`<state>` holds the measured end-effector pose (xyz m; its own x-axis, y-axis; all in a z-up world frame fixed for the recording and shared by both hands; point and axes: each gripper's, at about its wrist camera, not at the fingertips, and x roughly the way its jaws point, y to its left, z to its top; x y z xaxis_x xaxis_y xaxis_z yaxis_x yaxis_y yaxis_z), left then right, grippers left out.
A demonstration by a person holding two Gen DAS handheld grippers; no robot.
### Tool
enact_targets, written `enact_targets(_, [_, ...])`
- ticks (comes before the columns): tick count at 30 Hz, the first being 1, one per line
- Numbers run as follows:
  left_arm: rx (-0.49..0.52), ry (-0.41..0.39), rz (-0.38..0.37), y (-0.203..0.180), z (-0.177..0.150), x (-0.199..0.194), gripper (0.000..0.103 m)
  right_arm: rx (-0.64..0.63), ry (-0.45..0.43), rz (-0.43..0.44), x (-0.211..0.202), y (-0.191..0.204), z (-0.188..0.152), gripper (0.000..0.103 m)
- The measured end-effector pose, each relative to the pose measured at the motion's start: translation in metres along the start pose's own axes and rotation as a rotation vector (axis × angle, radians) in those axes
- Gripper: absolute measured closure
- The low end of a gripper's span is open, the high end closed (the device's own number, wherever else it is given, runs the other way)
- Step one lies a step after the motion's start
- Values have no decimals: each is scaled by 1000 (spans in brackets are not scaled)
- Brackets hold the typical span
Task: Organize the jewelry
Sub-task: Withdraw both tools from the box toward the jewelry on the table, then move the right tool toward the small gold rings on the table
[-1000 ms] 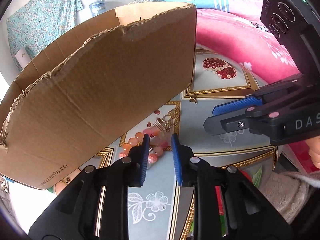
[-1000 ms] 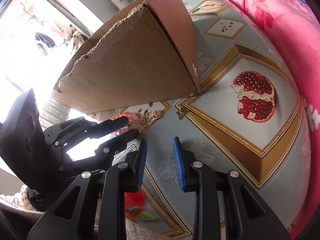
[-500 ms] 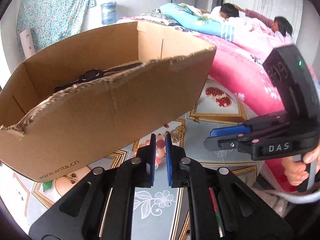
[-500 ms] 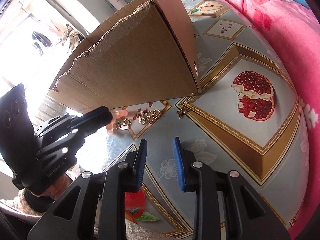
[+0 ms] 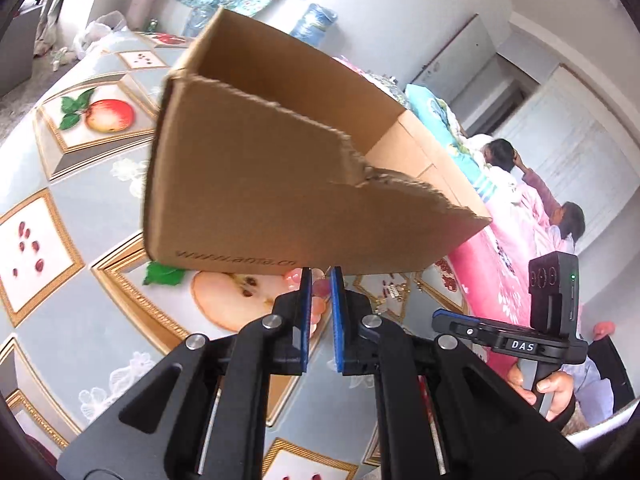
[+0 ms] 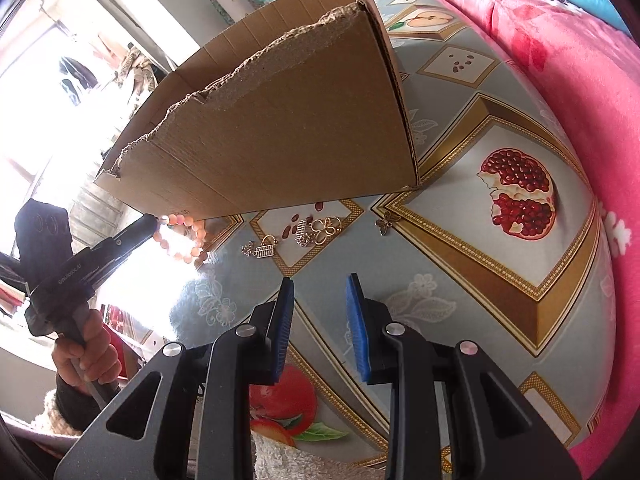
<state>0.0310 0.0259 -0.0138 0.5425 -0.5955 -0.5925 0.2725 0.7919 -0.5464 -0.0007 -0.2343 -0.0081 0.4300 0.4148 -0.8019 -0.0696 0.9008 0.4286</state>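
Left gripper (image 5: 320,276) pinched onto a bracelet (image 6: 182,236) of pink and peach beads, jaws nearly together with a bead or two showing in the narrow gap, the rest of the loop hanging just below the tips. Seen from the right wrist, bracelet dangling beside the lower near corner of the cardboard box (image 6: 280,120), clear of the tablecloth (image 6: 460,264) as far as can be told (glare from the window washes out that patch). Right gripper (image 6: 320,284) spread part way, nothing between its blue pads, hovering over the flowered part of the cloth. Ahead of it, small gold pieces lying loose on the cloth just in front of the box wall: a clover-shaped charm (image 6: 326,228), a little abacus-like charm (image 6: 264,250), and further right a butterfly charm (image 6: 386,226) near the box's right corner. Box open at the top, front edge torn ragged, printed web address low on the side facing the left wrist camera. Cloth printed with fruit in gold frames, a pomegranate (image 6: 520,196) to the right of the box. Pink blanket (image 6: 580,100) along the far edge of the table. One hand (image 6: 86,356) gripping the left gripper's handle, the other hand (image 5: 554,394) on the right one's.
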Motion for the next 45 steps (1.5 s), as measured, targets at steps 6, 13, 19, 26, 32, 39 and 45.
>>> enact_targets(6, [-11,-16,150,16,-5,-12,88,11,2,-7,1,1,0,76])
enact_targets(13, [54,-54,188,9,-7,-33,79,9,-27,0,-1,9,-2,76])
enact_targets(19, [275,39,224,-45,-23,5,77,22,-15,-13,0,2,-4,76])
enact_targets(26, [430,130,196,-83,-40,49,77,31,-14,-29,2,-5,-9,76])
enact_targets(32, [486,145,159,-96,-35,65,77,43,-11,-8,8,-11,-10,76])
enact_targets(39, [534,160,104,-110,-35,75,77,30,-20,31,10,-15,-7,76])
enact_targets(45, [571,186,135,-113,-35,85,88,27,-27,81,10,-22,-7,76])
